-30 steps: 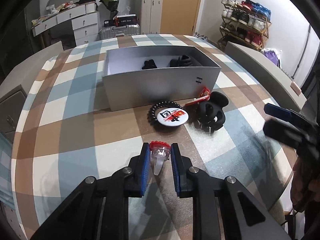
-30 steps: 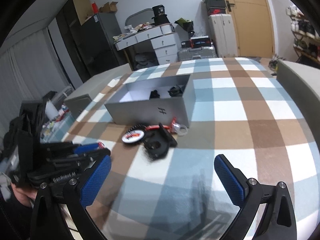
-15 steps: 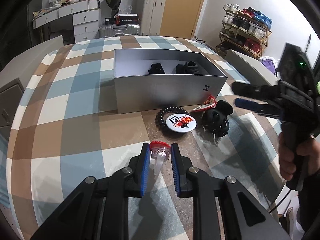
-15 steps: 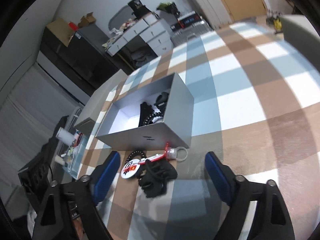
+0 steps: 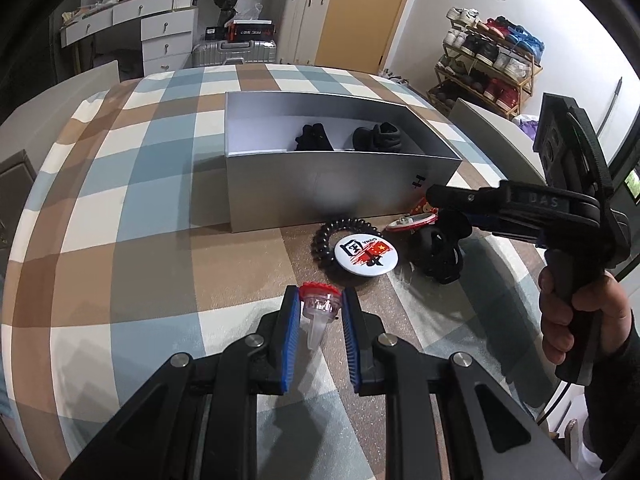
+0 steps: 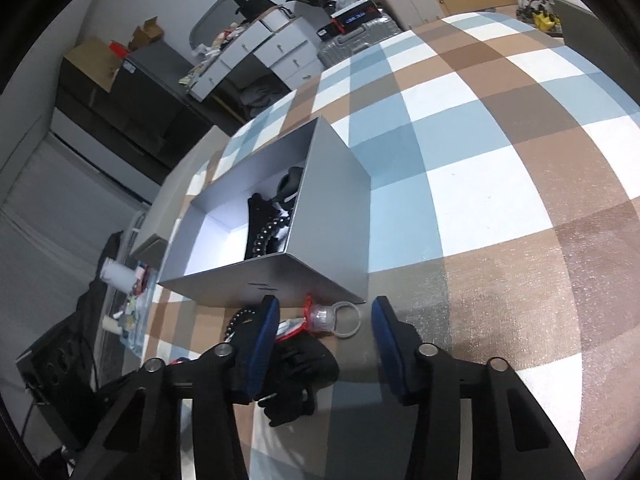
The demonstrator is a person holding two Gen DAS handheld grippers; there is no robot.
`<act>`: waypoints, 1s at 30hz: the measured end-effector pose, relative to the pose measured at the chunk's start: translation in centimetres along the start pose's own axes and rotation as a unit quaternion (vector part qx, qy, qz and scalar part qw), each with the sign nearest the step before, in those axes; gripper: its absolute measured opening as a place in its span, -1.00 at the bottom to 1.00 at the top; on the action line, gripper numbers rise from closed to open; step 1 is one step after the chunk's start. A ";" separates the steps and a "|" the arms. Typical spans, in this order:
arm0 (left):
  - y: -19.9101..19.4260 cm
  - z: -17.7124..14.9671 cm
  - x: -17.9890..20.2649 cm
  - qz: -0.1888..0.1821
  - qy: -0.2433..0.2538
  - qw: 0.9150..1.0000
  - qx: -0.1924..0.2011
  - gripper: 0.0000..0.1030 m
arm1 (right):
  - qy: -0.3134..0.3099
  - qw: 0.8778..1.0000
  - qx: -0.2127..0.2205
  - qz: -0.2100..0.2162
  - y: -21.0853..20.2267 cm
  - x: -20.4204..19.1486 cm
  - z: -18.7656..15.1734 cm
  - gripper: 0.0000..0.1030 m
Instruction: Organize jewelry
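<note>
My left gripper (image 5: 320, 322) is shut on a clear plastic ring with a red top (image 5: 320, 306), held just above the checked tablecloth. The open silver box (image 5: 320, 188) stands beyond it, with black pieces (image 5: 314, 138) inside. In front of the box lie a black coil hair tie (image 5: 329, 232), a round badge (image 5: 367, 254), a black claw clip (image 5: 440, 254) and red trinkets (image 5: 416, 220). My right gripper (image 6: 325, 312) hovers over these with its jaws closing. A second clear ring with a red stone (image 6: 322, 316) lies between its pads, untouched, and the claw clip (image 6: 296, 376) is under its left finger.
A person's hand (image 5: 576, 312) holds the right gripper's handle at the table's right edge. The box's corner (image 6: 360, 300) is right ahead of the right gripper. A white dresser (image 5: 160, 28), suitcases (image 5: 296, 20) and a shoe rack (image 5: 488, 56) stand behind the table.
The right gripper came in from the right, rolled, and dropped over the trinkets in front of the box while its jaws narrowed. The left gripper kept still with its ring.
</note>
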State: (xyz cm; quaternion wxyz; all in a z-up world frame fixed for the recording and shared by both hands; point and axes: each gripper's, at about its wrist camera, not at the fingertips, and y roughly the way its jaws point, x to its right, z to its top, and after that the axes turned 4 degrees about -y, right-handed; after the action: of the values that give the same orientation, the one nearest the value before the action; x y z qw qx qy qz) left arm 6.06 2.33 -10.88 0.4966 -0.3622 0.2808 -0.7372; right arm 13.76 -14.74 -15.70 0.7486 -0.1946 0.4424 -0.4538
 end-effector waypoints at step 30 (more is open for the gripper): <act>-0.5 0.2 0.2 0.010 0.003 1.000 0.003 -0.70 | -0.125 0.989 -0.006 -0.078 0.3 -3.8 -1.7 -0.74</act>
State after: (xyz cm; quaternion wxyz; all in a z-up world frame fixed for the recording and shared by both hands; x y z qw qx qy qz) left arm 5.95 2.31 -10.36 0.5044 -0.3556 0.2836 -0.7339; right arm 11.73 -11.19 -14.95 0.7591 -0.2881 0.3313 -0.4807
